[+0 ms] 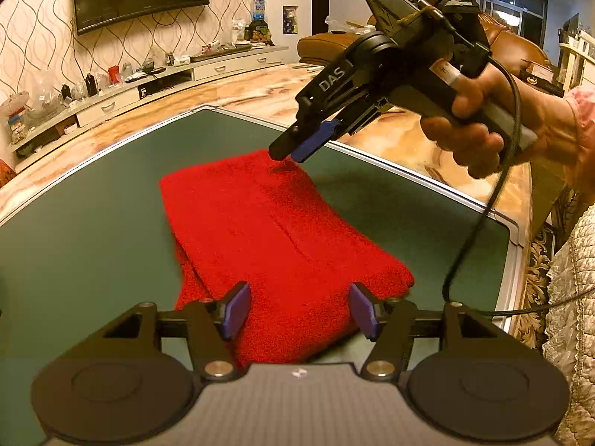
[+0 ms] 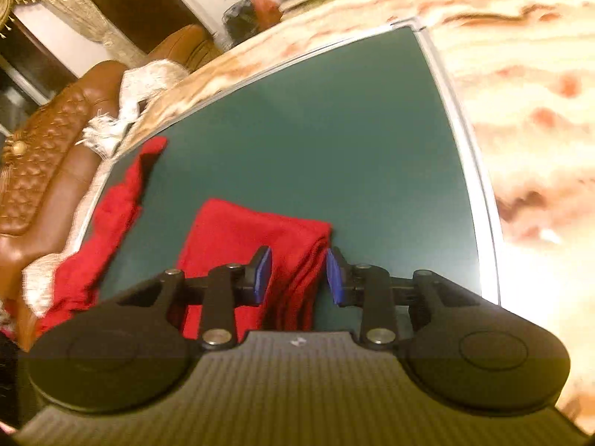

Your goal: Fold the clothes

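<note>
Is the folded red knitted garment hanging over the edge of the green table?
No, the folded red knitted garment lies wholly on the green table.

folded garment (image 1: 275, 230): plain red | table (image 1: 74, 230): dark green, silver rim | gripper pads (image 1: 236, 310): blue, on black fingers | floor (image 1: 238, 91): cream-orange marble veining | far-left wall (image 1: 33, 29): cream, brown wavy lines

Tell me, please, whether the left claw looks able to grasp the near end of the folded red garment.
Probably yes: the left claw stands open directly over the folded red garment, nothing lies between, and the right claw is at the far end.
</note>
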